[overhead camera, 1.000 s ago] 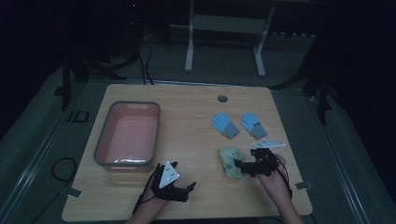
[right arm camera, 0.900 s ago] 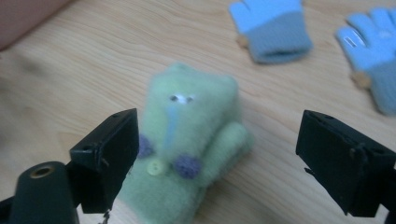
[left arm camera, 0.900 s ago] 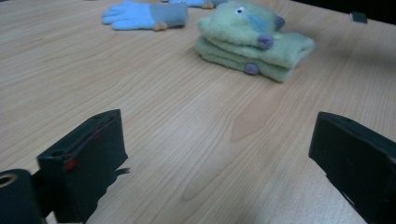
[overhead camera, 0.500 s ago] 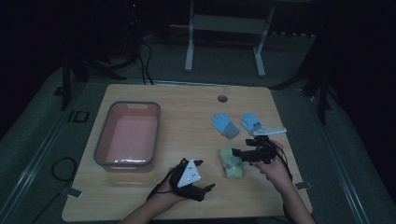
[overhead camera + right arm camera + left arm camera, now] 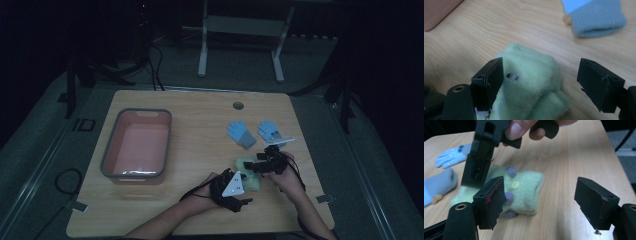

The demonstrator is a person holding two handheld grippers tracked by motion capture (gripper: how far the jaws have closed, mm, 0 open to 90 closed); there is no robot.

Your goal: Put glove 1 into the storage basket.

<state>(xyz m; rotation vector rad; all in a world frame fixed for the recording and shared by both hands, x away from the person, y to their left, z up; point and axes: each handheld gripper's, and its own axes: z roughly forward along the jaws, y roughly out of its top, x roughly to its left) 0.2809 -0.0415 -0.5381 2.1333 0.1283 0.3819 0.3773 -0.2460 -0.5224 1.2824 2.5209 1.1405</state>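
Note:
A pale green fuzzy mitten [image 5: 248, 172] with purple dots and a yellow button [image 5: 515, 184] lies near the table's front right. My left gripper [image 5: 243, 176] reaches it from the left. Its jaws [image 5: 542, 197] are open and have just been closing, with the mitten's [image 5: 524, 190] edge just beyond its left jaw. My right gripper [image 5: 256, 167] hangs over the mitten from the right. Its jaws [image 5: 544, 78] are open and have just been closing, with the mitten [image 5: 531, 82] between them, unpressed. The right gripper's body [image 5: 482, 152] looms over the mitten in the left gripper view.
Two blue gloves [image 5: 240, 133] [image 5: 270, 131] lie just behind the mitten; one grey-blue cuff [image 5: 596, 20] is close to the right gripper. A pink bin [image 5: 111, 150] stands at the left of the wooden table [image 5: 200, 115]. A round hole [image 5: 238, 105] marks the table's far edge.
My left gripper has travelled right across the table's front up to the green mitten. The right gripper has shifted slightly left and down over the mitten. Both pairs of jaws have narrowed.

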